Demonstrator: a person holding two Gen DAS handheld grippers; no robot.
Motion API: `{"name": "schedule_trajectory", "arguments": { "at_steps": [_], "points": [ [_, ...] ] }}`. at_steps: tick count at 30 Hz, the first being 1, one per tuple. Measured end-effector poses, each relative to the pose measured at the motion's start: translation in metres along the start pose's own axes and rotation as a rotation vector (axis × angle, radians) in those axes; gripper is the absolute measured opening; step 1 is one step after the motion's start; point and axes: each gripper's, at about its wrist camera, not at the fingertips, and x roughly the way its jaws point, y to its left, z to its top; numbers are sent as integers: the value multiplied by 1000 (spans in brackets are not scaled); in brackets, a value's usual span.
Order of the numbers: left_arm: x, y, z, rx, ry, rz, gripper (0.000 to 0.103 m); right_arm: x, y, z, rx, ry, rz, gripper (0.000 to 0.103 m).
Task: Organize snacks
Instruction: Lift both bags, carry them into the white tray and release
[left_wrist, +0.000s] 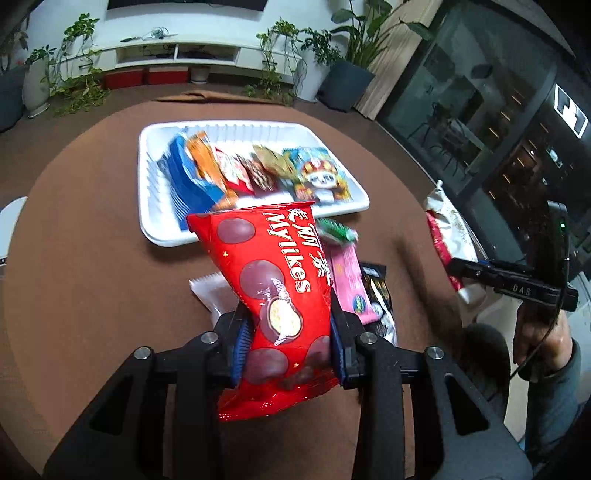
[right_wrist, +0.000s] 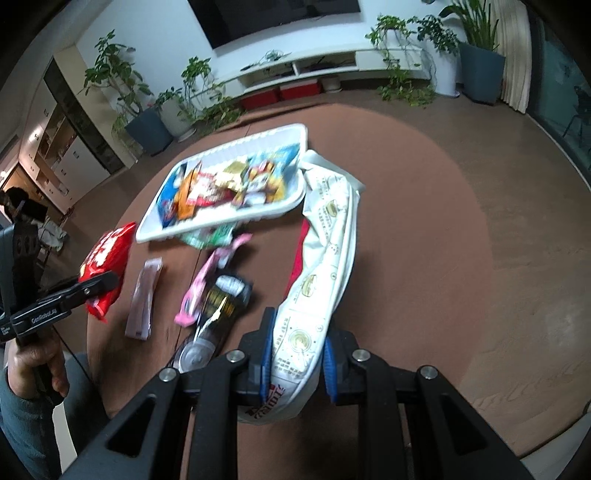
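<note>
Left tongs (left_wrist: 291, 332) clamping red Mylikes bag (left_wrist: 273, 295), right tongs (right_wrist: 297, 354) clamping white pouch (right_wrist: 325, 251), white tray (left_wrist: 155, 206) of snacks on table (left_wrist: 92, 277)

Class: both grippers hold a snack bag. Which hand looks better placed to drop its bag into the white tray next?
Probably the left gripper: its red Mylikes bag already overlaps the white tray, directly ahead.

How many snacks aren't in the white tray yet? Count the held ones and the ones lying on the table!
Held: 2 (red Mylikes bag, white bag)
Lying on table: 4 (green packet, pink packet, black packet, pale packet)
Total: 6
</note>
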Motion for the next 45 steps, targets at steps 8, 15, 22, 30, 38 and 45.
{"name": "schedule_trajectory", "arguments": {
  "at_steps": [8, 15, 22, 30, 38, 45],
  "points": [
    [-23, 15, 40, -17, -76, 21, 33, -11, -7, 60, -16, -74, -8, 24],
    [-19, 8, 87, 7, -116, 24, 33, -5, 53, 116, -158, -105, 44, 24],
    [5, 8, 121, 15, -106, 34, 33, 30, 108, 154, -260, -76, 97, 24],
    [67, 9, 138, 31, -36, 65, 33, 96, 126, 170, -297, 33, 100, 24],
    [122, 23, 128, 17, 28, 102, 33, 144, 107, 167, -258, 125, 91, 24],
    [147, 26, 121, 30, 52, 129, 33, 170, 93, 163, -219, 176, 104, 25]
  ]
}}
